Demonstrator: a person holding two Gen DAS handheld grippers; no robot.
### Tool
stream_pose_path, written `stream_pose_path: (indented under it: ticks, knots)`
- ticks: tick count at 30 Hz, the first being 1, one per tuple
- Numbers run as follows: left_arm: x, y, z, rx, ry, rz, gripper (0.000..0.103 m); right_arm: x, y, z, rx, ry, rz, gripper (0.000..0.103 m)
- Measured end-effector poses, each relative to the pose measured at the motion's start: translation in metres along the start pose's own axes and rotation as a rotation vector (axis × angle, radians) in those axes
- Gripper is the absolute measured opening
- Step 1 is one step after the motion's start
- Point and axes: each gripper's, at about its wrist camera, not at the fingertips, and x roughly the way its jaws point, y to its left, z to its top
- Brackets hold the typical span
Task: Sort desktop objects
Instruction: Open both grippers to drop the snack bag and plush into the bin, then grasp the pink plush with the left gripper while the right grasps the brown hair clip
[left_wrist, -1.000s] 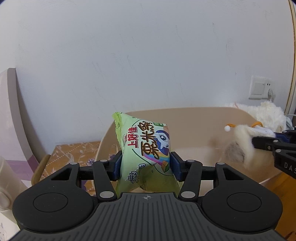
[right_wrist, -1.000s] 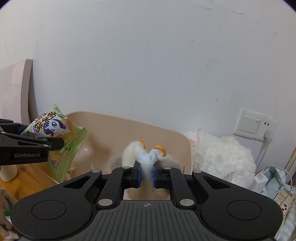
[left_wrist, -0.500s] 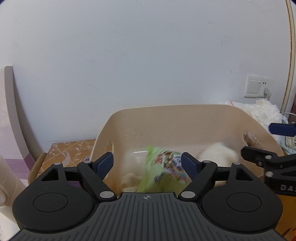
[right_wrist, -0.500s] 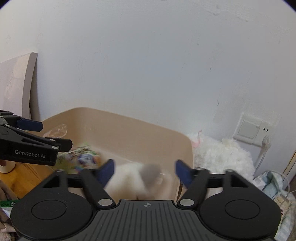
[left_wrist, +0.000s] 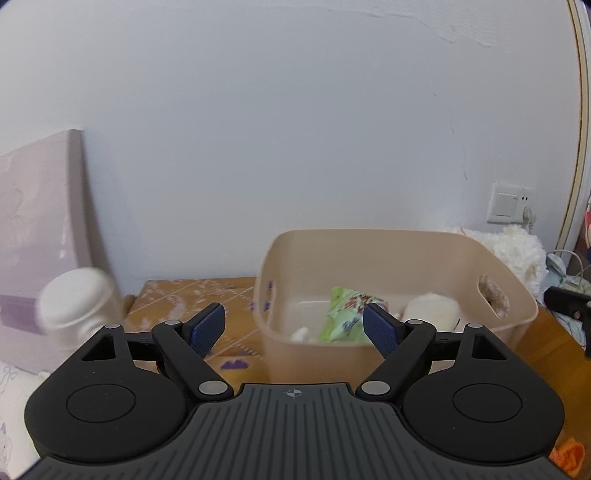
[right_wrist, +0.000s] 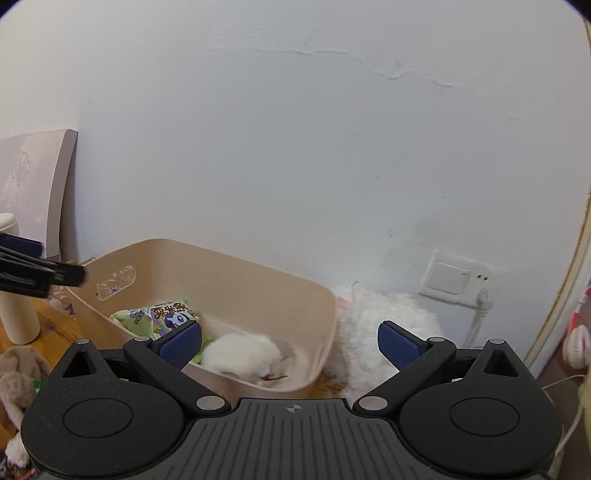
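A beige plastic bin (left_wrist: 388, 243) stands on the wooden desk by the wall; it also shows in the right wrist view (right_wrist: 236, 266). Inside lie a green snack bag (left_wrist: 345, 314) (right_wrist: 162, 315) and a small white plush toy (left_wrist: 432, 310) (right_wrist: 240, 356). My left gripper (left_wrist: 293, 330) is open and empty, in front of the bin's left part. My right gripper (right_wrist: 290, 341) is open and empty, in front of the bin's right end. The left gripper's black fingers (right_wrist: 40, 275) show at the left edge of the right wrist view.
A large white fluffy toy (right_wrist: 384, 332) sits right of the bin below a wall socket (right_wrist: 456, 278). A white jar (left_wrist: 79, 302) and a pink board (left_wrist: 37, 221) stand at the left. A brown plush toy (right_wrist: 18, 373) lies on the desk at the front left.
Both grippers opened and let go: the snack bag and the small white plush dropped into the bin. Both grippers have since drawn back from the bin, the left one shifting left.
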Motion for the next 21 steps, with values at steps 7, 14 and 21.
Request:
stream_pose_path:
  ticks: [7,14,21]
  knots:
    - [-0.044,0.027,-0.023,-0.028,-0.012,0.014,0.084,-0.033,-0.011,-0.017,0.012,0.013,-0.01,0.103]
    - [-0.071,0.036,-0.047,-0.023,0.012,-0.013,0.085,-0.06,-0.019,-0.035,0.043,0.017,-0.021,0.103]
    - [-0.083,0.028,-0.071,-0.031,0.038,-0.065,0.085,-0.085,-0.024,-0.069,0.056,0.047,-0.023,0.103]
